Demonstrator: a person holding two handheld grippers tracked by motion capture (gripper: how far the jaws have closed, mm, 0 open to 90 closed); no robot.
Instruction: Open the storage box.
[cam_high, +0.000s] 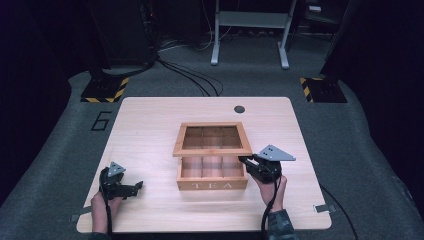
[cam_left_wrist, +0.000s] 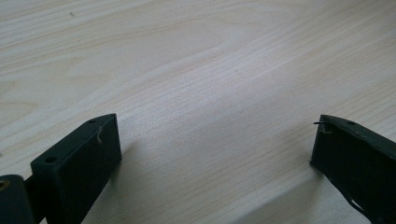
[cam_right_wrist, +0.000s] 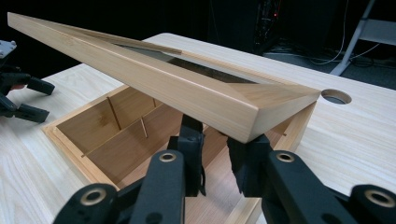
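A wooden tea box (cam_high: 212, 185) marked TEA stands in the middle of the table, with dividers inside (cam_right_wrist: 116, 135). Its glazed lid (cam_high: 212, 151) is tilted up on the far hinge. My right gripper (cam_high: 243, 161) is at the lid's front right corner. In the right gripper view its jaws (cam_right_wrist: 218, 142) stand close together at that corner of the lid (cam_right_wrist: 163, 88), one finger (cam_right_wrist: 191, 135) behind the front rail, and they hold it up. My left gripper (cam_high: 137, 187) rests low over the table's front left, open and holding nothing (cam_left_wrist: 215, 140).
The light wooden table (cam_high: 150, 130) has a round cable hole (cam_high: 239, 109) behind the box. On the floor beyond are a white metal stand (cam_high: 250, 30), cables and two yellow-black striped bases (cam_high: 105, 90). The left gripper (cam_right_wrist: 18, 98) lies past the box in the right gripper view.
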